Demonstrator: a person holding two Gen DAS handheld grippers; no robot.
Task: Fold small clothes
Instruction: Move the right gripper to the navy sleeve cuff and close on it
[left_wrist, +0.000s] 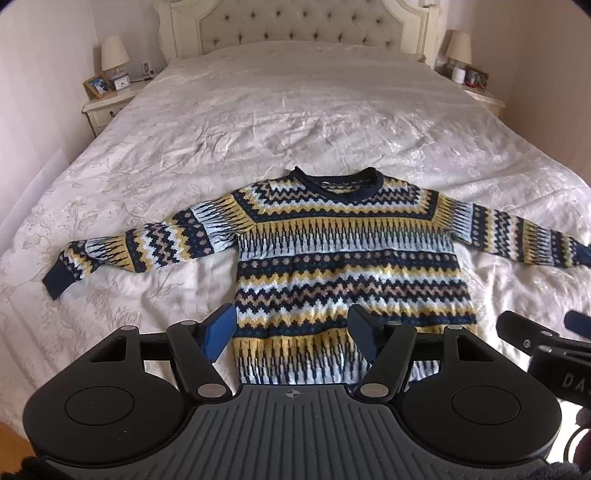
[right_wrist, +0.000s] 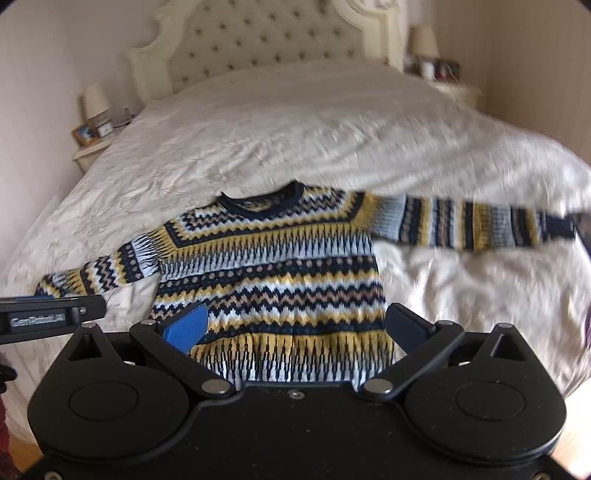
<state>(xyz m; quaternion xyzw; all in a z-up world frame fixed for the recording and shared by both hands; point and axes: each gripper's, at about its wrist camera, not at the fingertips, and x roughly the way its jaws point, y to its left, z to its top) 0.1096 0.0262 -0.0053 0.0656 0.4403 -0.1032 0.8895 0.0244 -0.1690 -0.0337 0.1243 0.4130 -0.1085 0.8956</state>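
Nearest, the left gripper (left_wrist: 291, 338) hovers over the hem of the sweater (left_wrist: 343, 258), its jaws spread wide with nothing between them; one blue pad faces inward on the left finger (left_wrist: 218, 334). In the left wrist view the tip of the right gripper (left_wrist: 535, 339) shows at the right edge, just beside the hem corner.

The right gripper (right_wrist: 295, 328) likewise hangs above the hem, jaws wide apart and empty. In the right wrist view the left gripper (right_wrist: 51, 317) enters from the left edge, near the sweater's left sleeve (right_wrist: 92, 277). This view is blurred, most strongly toward the right.

The sweater (right_wrist: 273, 277) lies flat on the bed (left_wrist: 295, 118), front up, hem toward the grippers and navy collar (left_wrist: 336, 182) toward the headboard. It bears zigzag and diamond bands in navy, yellow, white, pale blue and tan. Both sleeves are spread sideways: one ends in a navy cuff (left_wrist: 57, 282) on the left of the left wrist view; the other sleeve (left_wrist: 517, 236) runs toward the right edge of that view.

Beyond the collar the bed carries a rumpled white cover with a faint floral pattern. At the far end stands a tufted cream headboard (left_wrist: 299, 27). A nightstand (left_wrist: 107, 103) on the left holds a lamp (left_wrist: 114, 53), a framed photo (left_wrist: 98, 85) and a small clock. A second nightstand on the right carries another lamp (left_wrist: 459, 46) and small items too small to identify.
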